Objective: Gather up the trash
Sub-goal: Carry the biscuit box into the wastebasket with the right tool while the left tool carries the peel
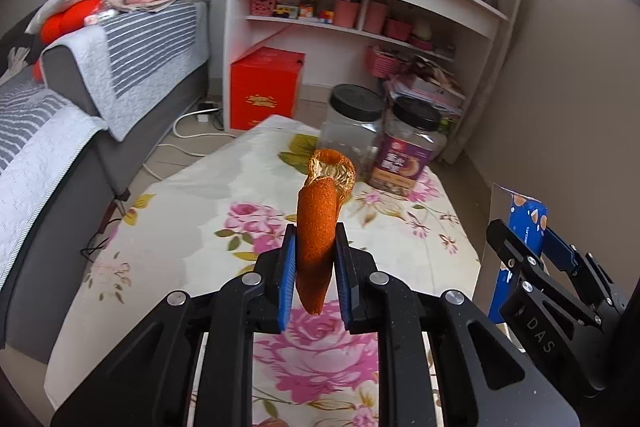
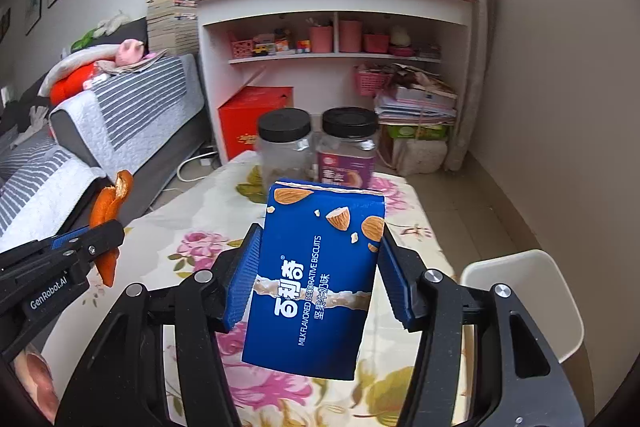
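Note:
A curled strip of orange peel [image 1: 318, 227] stands up between the blue pads of my left gripper [image 1: 315, 259], which is shut on it above the flowered table [image 1: 192, 195]. In the right wrist view the same peel [image 2: 107, 211] and left gripper [image 2: 96, 241] show at the left edge. My right gripper [image 2: 318, 267] is shut on a blue biscuit box [image 2: 316, 279] with almonds printed on it, held tilted over the table [image 2: 200, 223]. That box [image 1: 520, 223] and right gripper [image 1: 532, 243] appear at the right of the left wrist view.
Two black-lidded plastic jars [image 2: 285, 147] [image 2: 349, 147] stand at the table's far end. A grey sofa with striped covers [image 1: 80, 99] runs along the left. A white shelf unit [image 1: 360, 7] and red box [image 1: 264, 87] stand behind. A white chair [image 2: 528, 291] sits at the right.

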A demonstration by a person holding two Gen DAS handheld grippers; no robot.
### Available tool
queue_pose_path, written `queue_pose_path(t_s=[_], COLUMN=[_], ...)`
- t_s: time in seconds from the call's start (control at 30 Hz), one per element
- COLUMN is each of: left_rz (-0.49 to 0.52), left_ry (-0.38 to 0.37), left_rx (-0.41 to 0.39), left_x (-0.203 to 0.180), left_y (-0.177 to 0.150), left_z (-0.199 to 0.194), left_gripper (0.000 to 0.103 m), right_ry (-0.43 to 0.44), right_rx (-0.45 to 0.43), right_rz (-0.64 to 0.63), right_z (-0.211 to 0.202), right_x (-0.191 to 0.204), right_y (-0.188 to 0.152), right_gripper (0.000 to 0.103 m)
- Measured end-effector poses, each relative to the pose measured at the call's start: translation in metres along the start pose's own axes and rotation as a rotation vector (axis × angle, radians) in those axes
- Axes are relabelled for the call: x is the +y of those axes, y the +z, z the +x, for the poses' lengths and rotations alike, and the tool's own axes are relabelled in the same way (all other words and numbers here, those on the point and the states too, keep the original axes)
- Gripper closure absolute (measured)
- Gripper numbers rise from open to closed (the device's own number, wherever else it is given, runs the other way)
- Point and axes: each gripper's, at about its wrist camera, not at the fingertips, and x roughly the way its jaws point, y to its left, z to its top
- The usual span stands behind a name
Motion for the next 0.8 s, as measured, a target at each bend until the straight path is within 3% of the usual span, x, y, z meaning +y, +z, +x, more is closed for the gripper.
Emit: queue_pose_path(t_s=[0.53,0.8], left_rz=[0.063,0.098], left_ry=[-0.059,-0.095], left_rx=[0.021,0.049], left_x=[-0.058,-0.084], left_y=[-0.013,-0.022], left_z=[0.015,0.024], left_gripper=[0.085,0.085], right_ry=[-0.193,-0.300], right_rx=[-0.003,0.066], right_rz=[0.091,0.247], right_z=[-0.015,-0.013], right_x=[-0.098,-0.176], right_y=[-0.001,-0.009], right_gripper=[0.050,0.049])
